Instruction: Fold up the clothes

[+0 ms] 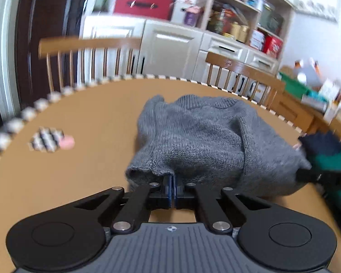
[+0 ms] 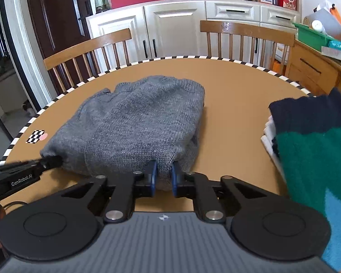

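A grey knit sweater [image 1: 200, 136] [image 2: 136, 127] lies partly folded in a thick bundle on the round brown table [image 2: 234, 104]. My left gripper [image 1: 172, 179] is shut, its blue pads pressed together on the hem at the sweater's near left corner; the right wrist view shows it [image 2: 53, 161] at that corner. My right gripper [image 2: 164, 177] is shut on a thick fold of the sweater's near right edge, with fabric bulging between the blue pads. In the left wrist view it [image 1: 301, 174] reaches in from the right edge.
A stack of folded clothes [image 2: 311, 150], navy, green and blue on top, sits at the table's right. A checkered marker [image 2: 36, 136] lies near the left rim. Two wooden chairs [image 2: 88, 45] [image 2: 245, 31] stand behind the table, with white cabinets [image 2: 175, 27] beyond.
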Available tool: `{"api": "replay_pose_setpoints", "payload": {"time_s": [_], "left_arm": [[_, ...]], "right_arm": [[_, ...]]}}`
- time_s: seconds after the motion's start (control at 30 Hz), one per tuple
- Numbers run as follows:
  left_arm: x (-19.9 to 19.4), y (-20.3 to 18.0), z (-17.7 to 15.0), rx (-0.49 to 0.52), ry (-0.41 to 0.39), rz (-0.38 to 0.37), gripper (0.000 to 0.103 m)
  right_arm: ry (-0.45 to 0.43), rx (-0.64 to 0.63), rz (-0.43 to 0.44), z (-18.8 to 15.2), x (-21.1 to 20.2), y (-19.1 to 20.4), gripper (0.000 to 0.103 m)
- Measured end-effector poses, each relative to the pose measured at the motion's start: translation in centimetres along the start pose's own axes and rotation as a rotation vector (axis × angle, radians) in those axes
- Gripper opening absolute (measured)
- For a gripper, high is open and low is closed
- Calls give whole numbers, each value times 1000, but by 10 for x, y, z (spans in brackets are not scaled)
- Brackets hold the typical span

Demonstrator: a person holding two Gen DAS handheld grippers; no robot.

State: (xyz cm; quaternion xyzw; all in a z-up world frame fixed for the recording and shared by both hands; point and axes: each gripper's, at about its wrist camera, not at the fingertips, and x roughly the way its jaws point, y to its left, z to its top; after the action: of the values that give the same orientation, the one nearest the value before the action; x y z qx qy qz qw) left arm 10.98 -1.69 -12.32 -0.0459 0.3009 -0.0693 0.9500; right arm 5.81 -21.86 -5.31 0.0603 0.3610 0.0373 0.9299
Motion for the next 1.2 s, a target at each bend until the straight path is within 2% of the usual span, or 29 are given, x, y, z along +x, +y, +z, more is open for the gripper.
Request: {"api": "replay_pose_setpoints", "payload": {"time_s": [0.1,0.2,0.33,0.5,0.57,0.63,0.7,0.77,0.9,0.93,0.97,1.0,1.03,1.07,1.1,1.17,1.2], "left_arm": [[-4,-2,7,54,-18,50,1],[-3,-1,13,74,-22,83,1],[-2,6,20,38,-8,104,1],[-25,9,35,64,-63,121,1],[-24,18,31,54,-40,188,0],[-13,40,25,-44,53,213,0],[-5,61,17,-146,135,179,0],[-8,62,16,-130,143,153,0],[-9,52,32,-68,116,31,3],[-8,48,38,-48,104,10,7],[-4,43,45,-24,88,-15,19],[3,35,54,6,69,-45,27],[11,28,64,36,50,-76,41],[18,21,73,67,31,-106,46],[25,13,82,97,12,-136,46],[47,-5,97,176,2,-178,56],[60,-15,102,216,4,-193,57]], "right_arm": [[-2,-15,-30,4,-4,0,3],[6,-25,-37,7,-7,-1,2],[-7,-56,-80,7,-7,1,2],[-51,-77,-121,11,-22,-1,2],[-13,-53,-147,9,-17,-10,2],[51,0,-178,1,-6,-23,2],[90,60,-142,-6,0,-33,2],[74,67,-132,-10,-2,-34,3],[65,88,-134,0,-9,-40,16],[47,83,-143,6,-13,-41,18],[28,78,-152,12,-17,-43,19],[7,71,-151,20,-19,-43,25],[-17,57,-125,29,-17,-41,30],[-42,44,-99,39,-14,-39,43],[-66,31,-73,49,-12,-38,42],[-86,21,-16,66,6,-34,41],[-82,23,0,72,17,-33,41]]}}
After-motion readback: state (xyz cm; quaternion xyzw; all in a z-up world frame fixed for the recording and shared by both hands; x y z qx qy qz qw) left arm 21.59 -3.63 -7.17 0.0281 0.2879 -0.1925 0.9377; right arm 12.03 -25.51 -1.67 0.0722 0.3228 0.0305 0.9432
